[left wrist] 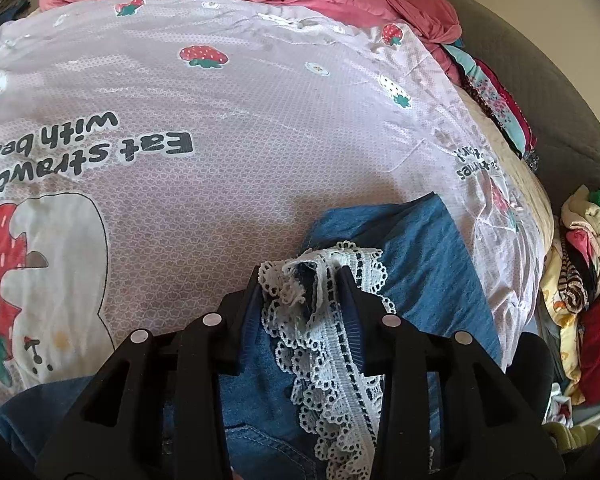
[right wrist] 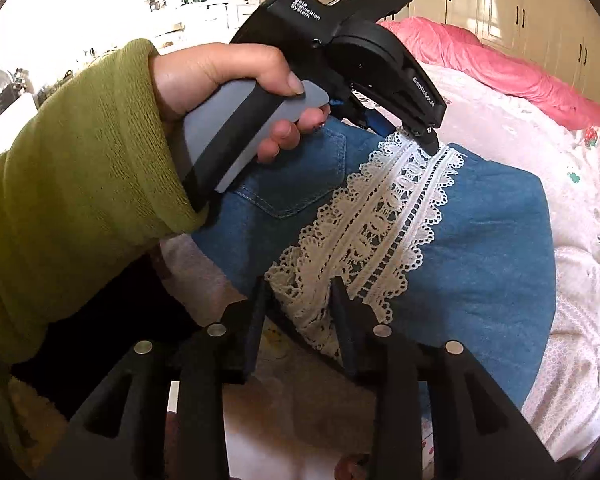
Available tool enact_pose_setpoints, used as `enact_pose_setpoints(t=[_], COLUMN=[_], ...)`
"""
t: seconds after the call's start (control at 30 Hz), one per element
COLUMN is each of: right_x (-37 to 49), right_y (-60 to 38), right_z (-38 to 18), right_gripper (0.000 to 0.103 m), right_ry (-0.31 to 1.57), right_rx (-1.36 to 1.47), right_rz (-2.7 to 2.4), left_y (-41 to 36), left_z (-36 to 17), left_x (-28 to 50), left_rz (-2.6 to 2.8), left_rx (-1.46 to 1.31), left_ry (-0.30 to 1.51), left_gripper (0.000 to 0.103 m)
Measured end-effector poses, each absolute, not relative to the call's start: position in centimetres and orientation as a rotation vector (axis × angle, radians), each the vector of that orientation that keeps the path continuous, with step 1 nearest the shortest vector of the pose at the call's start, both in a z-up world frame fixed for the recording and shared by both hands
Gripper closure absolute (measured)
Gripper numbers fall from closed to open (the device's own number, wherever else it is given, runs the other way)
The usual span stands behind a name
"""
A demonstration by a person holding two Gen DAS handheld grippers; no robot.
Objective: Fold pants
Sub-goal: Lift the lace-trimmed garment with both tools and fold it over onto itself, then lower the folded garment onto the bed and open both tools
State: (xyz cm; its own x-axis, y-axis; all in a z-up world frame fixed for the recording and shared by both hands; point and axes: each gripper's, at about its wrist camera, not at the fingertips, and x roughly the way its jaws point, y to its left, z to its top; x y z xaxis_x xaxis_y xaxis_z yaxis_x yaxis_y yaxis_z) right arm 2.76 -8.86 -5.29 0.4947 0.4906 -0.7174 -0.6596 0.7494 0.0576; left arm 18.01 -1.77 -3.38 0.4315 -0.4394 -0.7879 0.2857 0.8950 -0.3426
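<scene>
The lace hem [right wrist: 380, 232] is pinched at one end by the left tool [left wrist: 302, 276] and at the other by the right tool [right wrist: 300, 286], both nearly closed on it. For a clean fold, both ends should be carried level and laid down together. The denim pants [right wrist: 480, 248], blue with a stitched back pocket and white lace trim, are spread folded on the strawberry-print bedspread [left wrist: 259, 128].

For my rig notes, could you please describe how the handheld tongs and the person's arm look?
The left tongs have a matte black body printed "Data Acquisition System" and "CenRobot.AI", on a grey-and-black handle. The hand wears an olive-green knit sleeve. The right tongs show black fingers with round silver fasteners.
</scene>
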Motion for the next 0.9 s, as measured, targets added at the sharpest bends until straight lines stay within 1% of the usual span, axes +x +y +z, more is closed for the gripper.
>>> enact_pose_setpoints(t=[0.13, 0.27, 0.33, 0.37, 0.67, 0.7, 0.77, 0.9], right_x=[2.4, 1.9, 1.6, 1.3, 1.4, 1.6, 1.9, 2.6], right_y=[-9.5, -10.3, -10.8, -11.1, -13.7, -14.2, -15.2, -17.4], right_z=[-4.5, -3.7, -3.1, -2.8, -1.8, -1.8, -1.8, -2.0], right_gripper=[0.062, 0.060, 0.053, 0.052, 0.048, 0.045, 0.044, 0.044], right_ry=[0.776, 0.764, 0.752, 0.742, 0.717, 0.717, 0.727, 0.733], right_rx=[-0.192, -0.154, -0.134, -0.131, -0.088, -0.083, -0.065, -0.026], right_rz=[0.731, 0.745, 0.754, 0.751, 0.685, 0.670, 0.631, 0.555], left_y=[-1.6, -1.5, -1.2, -1.2, 0.6, 1.0, 1.6, 2.0], left_z=[-3.4, -3.0, -2.7, -2.6, -1.3, -1.0, -0.3, 0.7], left_x=[18.0, 17.7, 17.4, 17.2, 14.7, 14.1, 12.8, 9.5], left_rz=[-0.453, -0.442, -0.438, -0.438, -0.386, -0.377, -0.349, -0.335], left_rx=[-0.169, -0.164, -0.169, -0.169, -0.184, -0.183, -0.169, -0.156], left_ry=[1.027, 1.013, 1.005, 1.002, 0.943, 0.929, 0.897, 0.848], left_gripper=[0.073, 0.072, 0.072, 0.072, 0.064, 0.062, 0.059, 0.059])
